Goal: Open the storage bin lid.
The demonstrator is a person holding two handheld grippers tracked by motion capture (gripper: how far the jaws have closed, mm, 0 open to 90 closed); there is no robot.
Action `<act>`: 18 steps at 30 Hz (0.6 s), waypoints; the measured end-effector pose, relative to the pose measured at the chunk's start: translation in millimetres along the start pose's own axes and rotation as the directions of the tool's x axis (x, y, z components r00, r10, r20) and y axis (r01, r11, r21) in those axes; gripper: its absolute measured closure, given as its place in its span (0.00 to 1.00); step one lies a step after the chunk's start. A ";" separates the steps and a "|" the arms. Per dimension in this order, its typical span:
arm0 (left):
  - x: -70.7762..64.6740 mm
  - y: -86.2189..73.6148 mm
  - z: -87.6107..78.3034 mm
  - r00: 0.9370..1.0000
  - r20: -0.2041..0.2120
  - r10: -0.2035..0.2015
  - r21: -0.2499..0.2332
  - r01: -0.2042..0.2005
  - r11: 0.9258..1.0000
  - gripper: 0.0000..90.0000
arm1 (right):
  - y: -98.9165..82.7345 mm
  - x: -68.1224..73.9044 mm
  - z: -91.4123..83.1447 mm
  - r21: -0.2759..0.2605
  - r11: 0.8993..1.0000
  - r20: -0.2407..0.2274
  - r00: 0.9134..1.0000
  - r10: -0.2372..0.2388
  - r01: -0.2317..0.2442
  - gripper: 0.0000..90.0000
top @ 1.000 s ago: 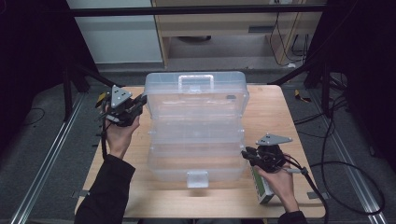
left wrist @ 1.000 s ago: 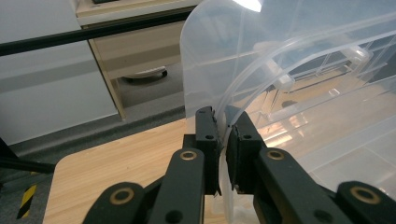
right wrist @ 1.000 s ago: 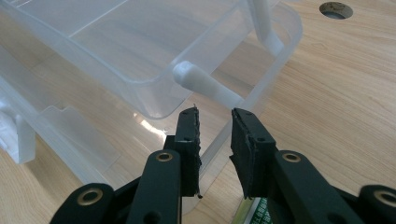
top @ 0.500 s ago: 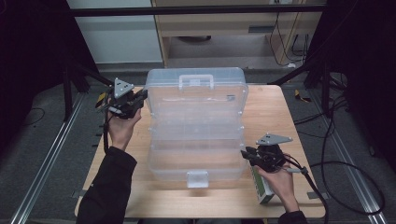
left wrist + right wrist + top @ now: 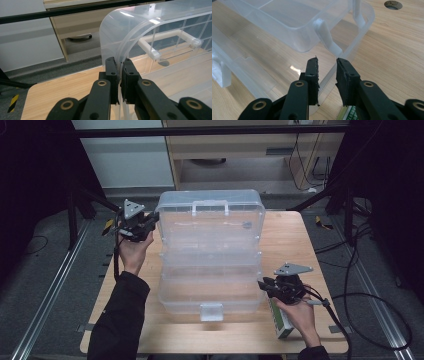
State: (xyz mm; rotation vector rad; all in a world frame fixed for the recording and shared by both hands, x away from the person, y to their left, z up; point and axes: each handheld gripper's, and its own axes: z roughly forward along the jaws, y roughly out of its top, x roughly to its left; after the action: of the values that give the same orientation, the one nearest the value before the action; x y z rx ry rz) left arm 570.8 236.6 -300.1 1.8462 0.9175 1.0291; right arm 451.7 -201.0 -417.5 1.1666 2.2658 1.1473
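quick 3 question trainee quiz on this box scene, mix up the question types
1. True or false: the left gripper is shut on the edge of the clear box's lid.
2. The right gripper's fingers stand: A) clamped on the handle, B) apart, around the rim of the box's base, C) inside a drawer.
3. Fill in: under the right hand, beside the box, lies a green and white ____.

Key: 1 true; 2 B; 3 carton.
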 end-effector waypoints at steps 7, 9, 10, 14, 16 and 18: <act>6.2 2.0 7.5 0.999 0.031 0.044 0.000 -0.044 0.999 0.94 | -0.2 -0.4 0.1 -0.002 1.000 -0.003 1.000 0.002 -0.002 0.80; 7.4 2.8 9.9 0.998 0.035 0.044 0.003 -0.044 0.999 0.94 | -0.3 -0.9 0.2 -0.002 1.000 -0.007 1.000 0.006 -0.006 0.79; 8.1 3.6 11.4 0.998 0.036 0.048 0.009 -0.048 0.999 0.94 | -0.4 -1.3 0.3 -0.003 1.000 -0.008 1.000 0.007 -0.007 0.79; 10.0 5.1 16.4 0.998 0.038 0.048 0.018 -0.049 0.999 0.94 | -0.4 -1.1 0.2 -0.002 1.000 -0.008 1.000 0.008 -0.008 0.79; 10.8 5.4 19.1 0.998 0.038 0.041 0.024 -0.042 0.999 0.94 | -0.3 -1.2 0.2 -0.001 1.000 -0.008 1.000 0.006 -0.006 0.79; 10.9 6.1 22.0 0.999 0.033 0.034 0.029 -0.035 0.999 0.94 | -0.2 -0.9 0.2 0.000 1.000 -0.008 1.000 0.007 -0.007 0.79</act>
State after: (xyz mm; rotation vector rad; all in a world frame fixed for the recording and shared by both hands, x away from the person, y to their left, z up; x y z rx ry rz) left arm 596.0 237.0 -298.8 1.9040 0.8888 1.0081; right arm 452.3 -201.8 -417.8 1.1727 2.2694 1.1563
